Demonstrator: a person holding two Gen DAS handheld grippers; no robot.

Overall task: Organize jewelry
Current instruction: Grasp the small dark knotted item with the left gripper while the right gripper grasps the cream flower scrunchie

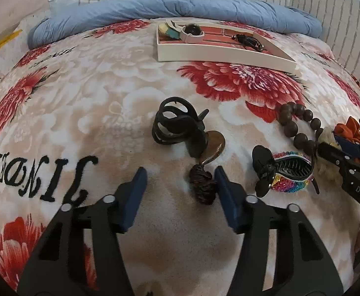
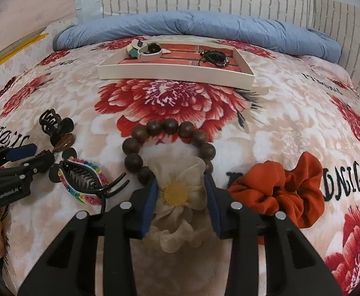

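Accessories lie scattered over a flowered blanket (image 2: 291,113) as a person works two hand-held tongs toward a white tray (image 2: 175,75) at twelve o'clock, near the rolled blue quilt (image 2: 204,27).

Seen from its own wrist, the right gripper (image 2: 181,190) has its blue pads against both sides of a cream fabric flower (image 2: 180,185) and appears to pinch it. A wooden bead bracelet (image 2: 167,127) arcs just beyond the flower at twelve o'clock, an orange scrunchie (image 2: 278,187) sits at three o'clock, and a rainbow sequin clip (image 2: 83,185) lies at nine o'clock.

In the other wrist view the left gripper (image 1: 180,180) stands partly open, straddling a dark braided tassel (image 1: 203,185). The right-hand pad touches or nearly touches the tassel; the other stands clear, so nothing is held yet. A black claw clip (image 1: 177,123) and a brown disc (image 1: 214,143) lie just beyond at twelve o'clock.

Risks look plain. The flower's soft petals may give under the pads and slip free on the lift, and a bead touching the petals could drag along. On the left, the tassel sits off-centre, so closing jaws may push it sideways; if it is joined to the disc, that would trail behind.
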